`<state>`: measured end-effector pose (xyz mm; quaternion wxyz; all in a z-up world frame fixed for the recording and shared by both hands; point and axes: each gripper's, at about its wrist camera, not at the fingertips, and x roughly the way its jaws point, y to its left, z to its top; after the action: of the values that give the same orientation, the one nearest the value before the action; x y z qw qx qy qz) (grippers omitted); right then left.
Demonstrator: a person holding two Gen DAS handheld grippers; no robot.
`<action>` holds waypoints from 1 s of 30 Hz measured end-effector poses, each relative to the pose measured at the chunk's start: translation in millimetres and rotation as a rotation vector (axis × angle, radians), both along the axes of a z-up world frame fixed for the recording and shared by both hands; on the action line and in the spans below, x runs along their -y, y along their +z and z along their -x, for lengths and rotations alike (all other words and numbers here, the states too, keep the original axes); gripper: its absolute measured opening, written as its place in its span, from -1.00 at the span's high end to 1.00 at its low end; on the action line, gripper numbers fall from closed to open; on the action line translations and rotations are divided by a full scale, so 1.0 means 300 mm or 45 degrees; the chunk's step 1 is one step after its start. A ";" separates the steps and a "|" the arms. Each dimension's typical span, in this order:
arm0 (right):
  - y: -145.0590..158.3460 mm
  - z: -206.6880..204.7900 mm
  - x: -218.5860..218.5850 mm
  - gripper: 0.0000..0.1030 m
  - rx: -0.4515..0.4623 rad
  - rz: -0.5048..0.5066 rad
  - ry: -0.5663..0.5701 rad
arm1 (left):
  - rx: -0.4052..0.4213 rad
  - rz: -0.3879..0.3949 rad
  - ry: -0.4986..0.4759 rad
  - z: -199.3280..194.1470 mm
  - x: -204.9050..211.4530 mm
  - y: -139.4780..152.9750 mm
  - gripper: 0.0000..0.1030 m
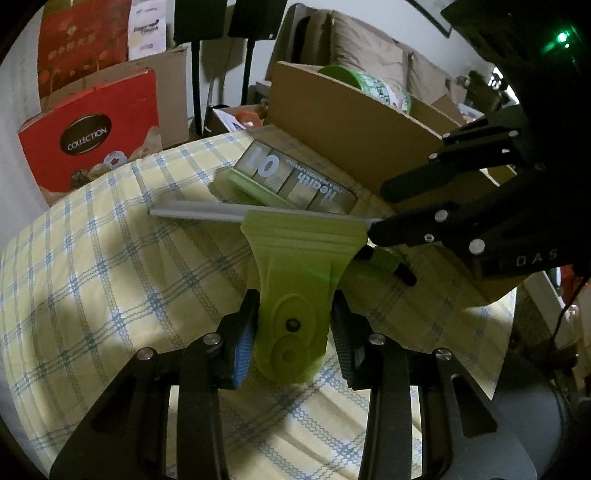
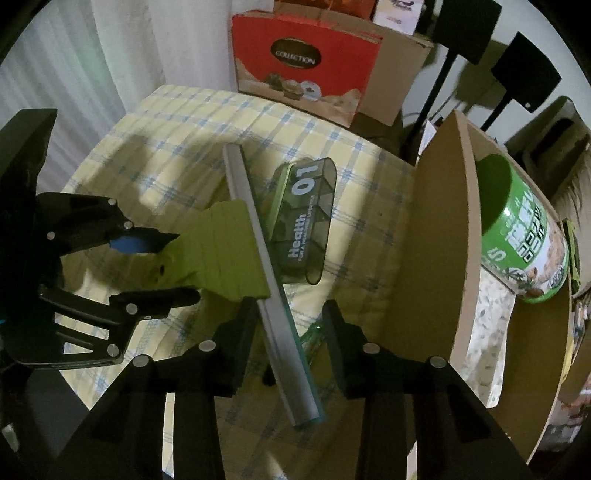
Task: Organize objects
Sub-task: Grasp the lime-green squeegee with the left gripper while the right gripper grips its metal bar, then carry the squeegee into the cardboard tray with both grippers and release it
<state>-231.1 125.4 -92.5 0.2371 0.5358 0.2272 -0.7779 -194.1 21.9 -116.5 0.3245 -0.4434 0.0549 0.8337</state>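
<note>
A lime-green squeegee [image 1: 295, 258] with a grey blade bar [image 1: 199, 214] is held above the yellow plaid tablecloth [image 1: 110, 258]. My left gripper [image 1: 295, 299] is shut on its rounded handle end, a pad on each side. In the right wrist view the squeegee [image 2: 221, 251] is crossed by the blade bar [image 2: 251, 229], which runs between the fingers of my right gripper [image 2: 288, 310], closed on the bar near its end. The right gripper [image 1: 380, 212] meets the bar's right end in the left wrist view. My left gripper [image 2: 184, 266] shows at the left, clamped on the handle.
A smoky pill organiser marked "Health 01" [image 2: 306, 221] lies on the cloth under the blade. Beside it stands an open cardboard box [image 2: 436, 240] holding a green canister [image 2: 524, 236]. A red "COLLECTION" box [image 1: 92, 136] stands at the table's far edge, with black stands [image 2: 461, 29] behind.
</note>
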 end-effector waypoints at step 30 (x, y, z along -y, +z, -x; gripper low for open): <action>0.187 -0.106 -0.105 0.61 -0.185 0.062 0.033 | -0.197 -0.021 -0.021 -0.024 -0.083 0.270 0.32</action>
<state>-199.4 156.8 -36.4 0.2429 0.4689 0.2320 -0.8169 -186.9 46.9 -35.4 0.3299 -0.3745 0.0765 0.8632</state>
